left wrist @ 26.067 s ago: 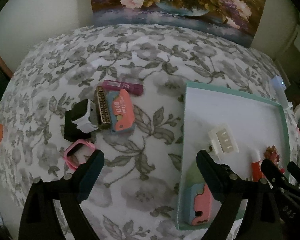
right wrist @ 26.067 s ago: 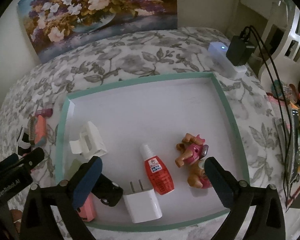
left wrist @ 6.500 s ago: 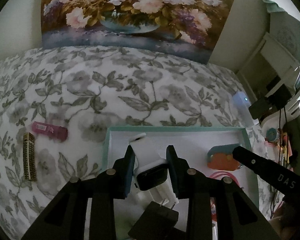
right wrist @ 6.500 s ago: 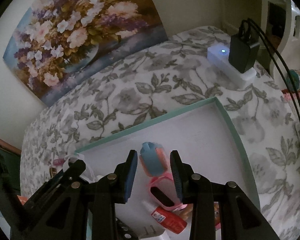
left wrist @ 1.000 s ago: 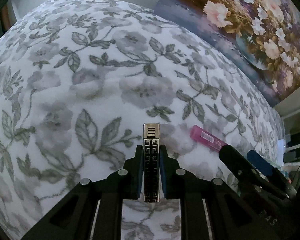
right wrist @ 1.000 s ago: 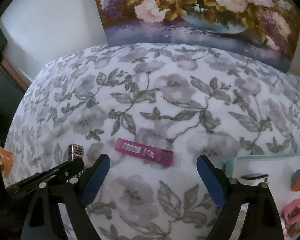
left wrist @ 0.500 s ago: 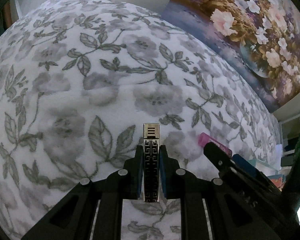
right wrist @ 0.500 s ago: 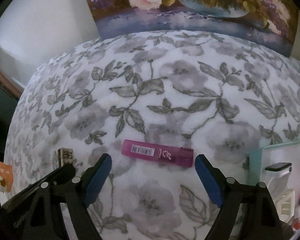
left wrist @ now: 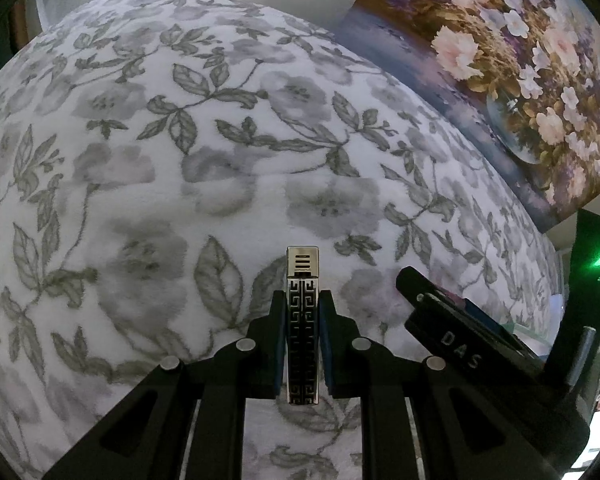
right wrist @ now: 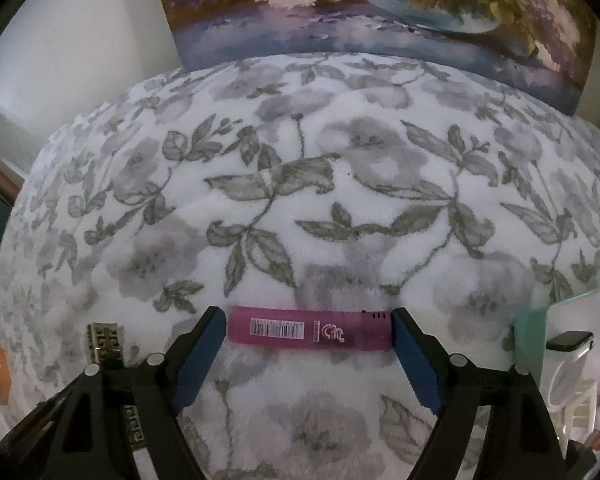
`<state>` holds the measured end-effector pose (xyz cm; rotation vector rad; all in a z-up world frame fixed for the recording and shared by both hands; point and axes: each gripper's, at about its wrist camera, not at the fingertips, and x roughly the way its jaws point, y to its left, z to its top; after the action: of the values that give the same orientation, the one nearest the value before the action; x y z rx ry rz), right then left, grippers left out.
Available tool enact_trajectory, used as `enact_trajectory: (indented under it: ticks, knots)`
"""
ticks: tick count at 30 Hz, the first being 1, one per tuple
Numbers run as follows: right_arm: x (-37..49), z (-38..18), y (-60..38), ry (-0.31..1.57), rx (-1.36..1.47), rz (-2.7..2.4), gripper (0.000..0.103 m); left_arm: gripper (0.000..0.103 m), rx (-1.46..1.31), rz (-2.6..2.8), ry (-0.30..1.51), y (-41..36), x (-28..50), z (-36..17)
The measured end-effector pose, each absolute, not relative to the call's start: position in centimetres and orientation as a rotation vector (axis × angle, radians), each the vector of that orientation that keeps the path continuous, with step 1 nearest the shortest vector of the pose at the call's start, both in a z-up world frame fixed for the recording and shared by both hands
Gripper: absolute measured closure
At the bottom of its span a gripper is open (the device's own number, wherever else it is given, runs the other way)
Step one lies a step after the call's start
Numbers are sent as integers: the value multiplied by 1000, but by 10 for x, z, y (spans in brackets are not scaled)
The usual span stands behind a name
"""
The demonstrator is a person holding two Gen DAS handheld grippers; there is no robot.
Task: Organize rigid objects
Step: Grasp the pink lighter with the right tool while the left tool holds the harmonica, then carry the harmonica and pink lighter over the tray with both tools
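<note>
The pink lighter (right wrist: 309, 329) lies flat and crosswise on the floral bedspread (right wrist: 340, 184), and we find it directly between the blue pads of our right tool (right wrist: 305, 338). That tool stands wide; its jaws have just been closing a little. Each pad sits just beside one end of the lighter, and we cannot tell whether either touches it. We note a white barcode label and a logo on the lighter; we cannot read the logo.

Our left tool (left wrist: 302, 336) is clamped narrow on the metal lighter (left wrist: 302, 320), which bears a black key-pattern. In the left wrist view the right tool's finger reads "DAS". At the right edge, a teal tray (right wrist: 528, 340) holds a smartwatch (right wrist: 570, 340).
</note>
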<state>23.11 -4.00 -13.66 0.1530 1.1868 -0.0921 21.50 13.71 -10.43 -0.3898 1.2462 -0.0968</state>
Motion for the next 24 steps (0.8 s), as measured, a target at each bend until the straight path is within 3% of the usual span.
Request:
enact_trajectory:
  ticks: [24]
  knots:
    - [209,-132,-37,1175,88,-61,20,87,-365,-105,1234,135,212,-96]
